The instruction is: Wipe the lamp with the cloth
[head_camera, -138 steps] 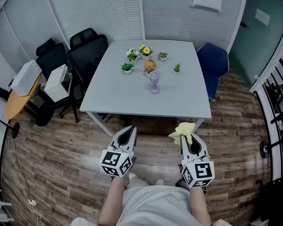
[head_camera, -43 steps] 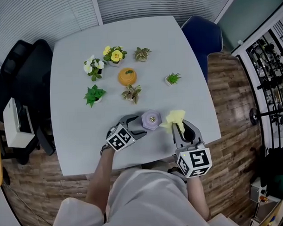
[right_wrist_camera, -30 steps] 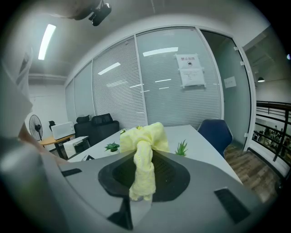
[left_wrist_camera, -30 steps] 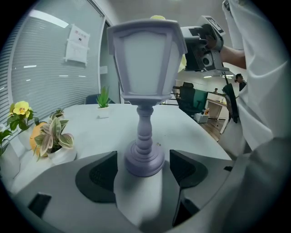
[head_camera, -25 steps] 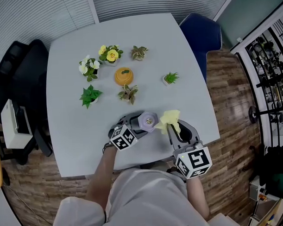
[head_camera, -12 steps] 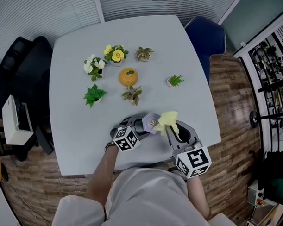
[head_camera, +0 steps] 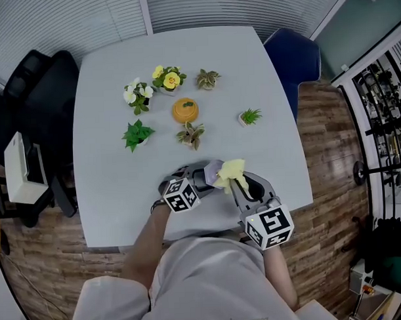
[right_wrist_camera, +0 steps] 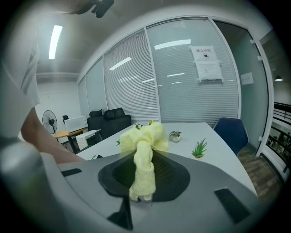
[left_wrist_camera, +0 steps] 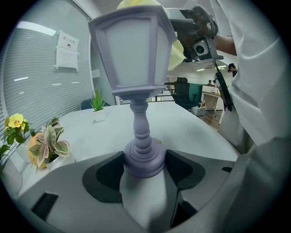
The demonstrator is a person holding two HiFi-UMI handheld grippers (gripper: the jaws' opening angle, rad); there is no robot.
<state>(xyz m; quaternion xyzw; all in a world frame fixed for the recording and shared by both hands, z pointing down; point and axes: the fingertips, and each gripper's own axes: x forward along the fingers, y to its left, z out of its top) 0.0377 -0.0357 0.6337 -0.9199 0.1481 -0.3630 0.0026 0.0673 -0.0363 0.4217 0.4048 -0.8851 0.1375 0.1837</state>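
A pale purple lantern-shaped lamp [head_camera: 212, 169] stands upright near the front edge of the grey table [head_camera: 110, 192]. My left gripper [head_camera: 202, 177] has just been closing and is shut on the lamp's round base [left_wrist_camera: 144, 160], a pad touching each side. The lantern head [left_wrist_camera: 134, 54] rises above it. My right gripper [head_camera: 237, 183] is shut on a bunched yellow cloth [head_camera: 231, 169], which lies against the top right of the lantern head and hides part of it. In the right gripper view the cloth [right_wrist_camera: 144, 145] hangs between the pads and the lamp is hidden.
Behind the lamp stand several small potted plants [head_camera: 139, 133] [head_camera: 250, 116] and an orange pot [head_camera: 185, 110]. A blue chair [head_camera: 294, 54] sits at the table's far right, black office chairs [head_camera: 27, 83] at its left. The table's front edge [head_camera: 190, 232] lies just below my grippers.
My right gripper has carried the cloth a little left, onto the lamp's top. The left gripper has stayed at the lamp's base.
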